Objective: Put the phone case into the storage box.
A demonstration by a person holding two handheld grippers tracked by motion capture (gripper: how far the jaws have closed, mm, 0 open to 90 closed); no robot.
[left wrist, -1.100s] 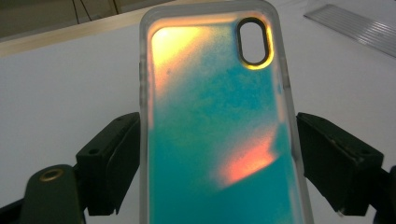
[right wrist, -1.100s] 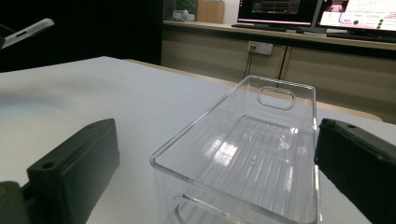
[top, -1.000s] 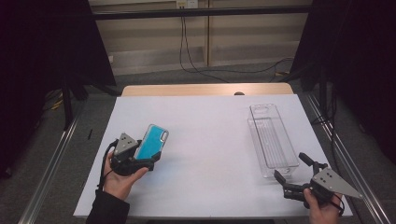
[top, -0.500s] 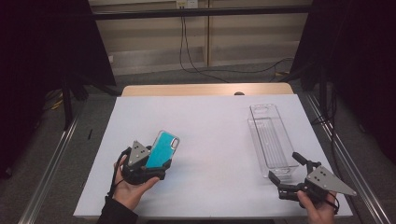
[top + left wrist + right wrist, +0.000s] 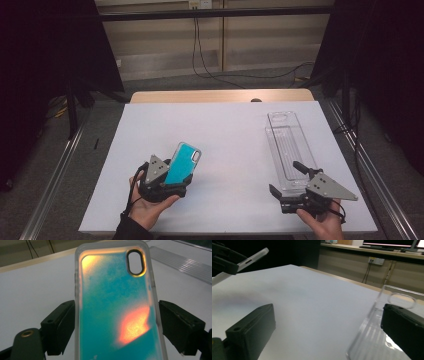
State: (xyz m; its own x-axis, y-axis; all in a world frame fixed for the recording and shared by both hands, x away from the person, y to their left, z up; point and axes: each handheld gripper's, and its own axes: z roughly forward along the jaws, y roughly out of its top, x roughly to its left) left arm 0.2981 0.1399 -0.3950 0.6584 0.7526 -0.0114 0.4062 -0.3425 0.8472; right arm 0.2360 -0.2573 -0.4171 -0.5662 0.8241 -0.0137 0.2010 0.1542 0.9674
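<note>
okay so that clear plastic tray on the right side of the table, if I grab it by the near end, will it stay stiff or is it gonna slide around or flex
The clear tray looks thin-walled and empty, so probably light and slightly flexible. It lies flat on the smooth white table, so a nudge would likely slide it rather than tip it. Its glossy ribbed plastic may be slippery between the right gripper jaws.

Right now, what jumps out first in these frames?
The teal phone case, clamped by its long sides in the left gripper and tilted up over the near left of the white table; in the left gripper view it glows orange in patches. Next, the clear plastic tray lying at the right, with the right gripper, jaws open, at its near end.
</note>
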